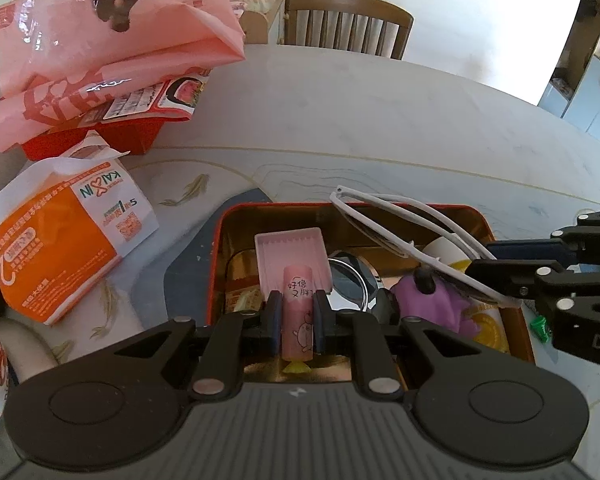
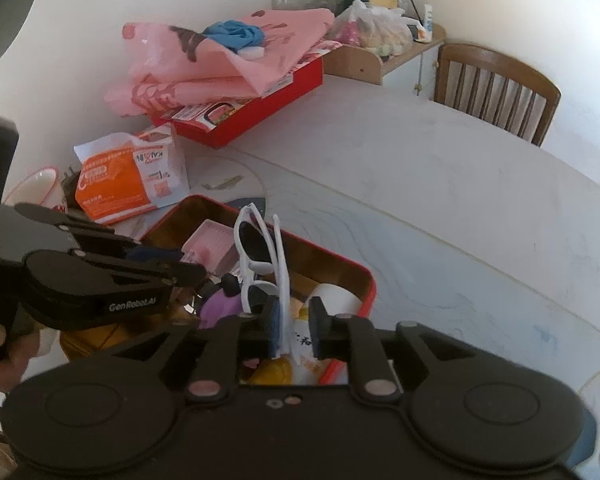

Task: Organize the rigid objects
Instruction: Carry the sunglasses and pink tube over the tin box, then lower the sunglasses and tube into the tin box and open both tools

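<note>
The left gripper (image 1: 297, 320) clamps a pink tube (image 1: 297, 312) above the red tin (image 1: 512, 328). The right gripper's (image 2: 293, 326) jaws stand slightly apart, white sunglasses (image 2: 260, 248) leaning against 1 pad.

Left gripper (image 1: 297, 322) tilted steeply down, jaws nearly closed, pads clamped on both sides of a pink tube (image 1: 297, 312). Right gripper (image 2: 294, 328) angled down alongside it, jaws slightly parted, one pad against the arm of white sunglasses (image 2: 260, 256), other pad clear. Bare hand (image 2: 0, 356) gripping the left handle.
</note>
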